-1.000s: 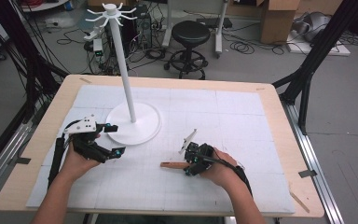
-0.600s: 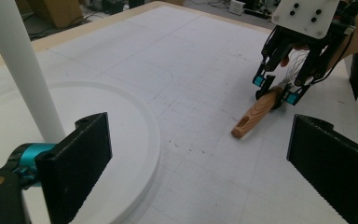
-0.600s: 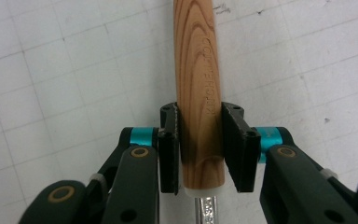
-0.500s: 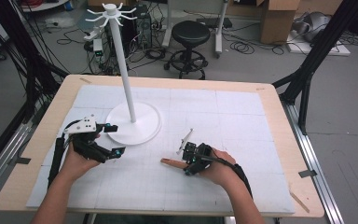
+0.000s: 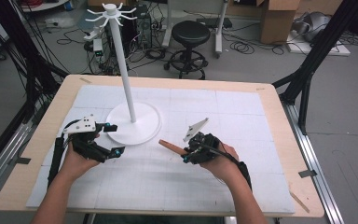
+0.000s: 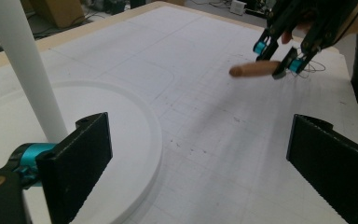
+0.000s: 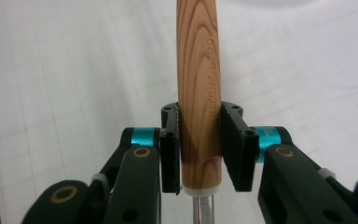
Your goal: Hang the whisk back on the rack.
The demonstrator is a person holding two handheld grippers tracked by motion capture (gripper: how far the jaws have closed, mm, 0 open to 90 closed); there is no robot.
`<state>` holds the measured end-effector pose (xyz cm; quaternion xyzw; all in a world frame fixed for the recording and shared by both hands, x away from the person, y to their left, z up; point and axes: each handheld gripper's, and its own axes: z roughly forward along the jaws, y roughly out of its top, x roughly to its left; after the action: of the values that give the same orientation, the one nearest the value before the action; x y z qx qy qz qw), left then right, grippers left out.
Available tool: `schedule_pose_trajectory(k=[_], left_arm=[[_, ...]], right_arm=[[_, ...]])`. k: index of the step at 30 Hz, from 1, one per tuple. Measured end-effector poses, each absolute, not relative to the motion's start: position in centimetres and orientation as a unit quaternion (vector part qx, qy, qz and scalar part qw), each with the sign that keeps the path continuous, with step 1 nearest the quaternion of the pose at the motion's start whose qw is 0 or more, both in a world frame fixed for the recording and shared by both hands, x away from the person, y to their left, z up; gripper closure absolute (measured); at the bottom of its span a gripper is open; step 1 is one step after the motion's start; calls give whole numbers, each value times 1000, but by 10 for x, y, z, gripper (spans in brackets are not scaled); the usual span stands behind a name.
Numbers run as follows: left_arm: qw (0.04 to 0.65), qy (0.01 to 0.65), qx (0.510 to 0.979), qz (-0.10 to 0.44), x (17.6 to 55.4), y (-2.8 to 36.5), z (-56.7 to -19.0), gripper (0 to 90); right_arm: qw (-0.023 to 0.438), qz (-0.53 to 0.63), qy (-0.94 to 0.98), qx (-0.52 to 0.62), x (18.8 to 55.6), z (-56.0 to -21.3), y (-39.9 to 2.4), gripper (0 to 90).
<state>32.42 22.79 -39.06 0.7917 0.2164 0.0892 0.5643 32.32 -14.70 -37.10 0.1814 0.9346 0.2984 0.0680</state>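
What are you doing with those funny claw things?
A person holds a claw-like gripper in each hand at a table. The right gripper is shut on a wooden handle of a kitchen tool, with metal showing below the wood. The left gripper is open and holds nothing, right beside the round base of a tall white stand.
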Motion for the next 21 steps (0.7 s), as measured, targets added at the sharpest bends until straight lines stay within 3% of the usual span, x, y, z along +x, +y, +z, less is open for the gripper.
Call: schedule_pose_trajectory(k=[21], left_arm=[[570, 210, 789, 94, 322, 230, -385, 73]], right_arm=[[104, 451, 868, 180, 347, -309, -149, 706]])
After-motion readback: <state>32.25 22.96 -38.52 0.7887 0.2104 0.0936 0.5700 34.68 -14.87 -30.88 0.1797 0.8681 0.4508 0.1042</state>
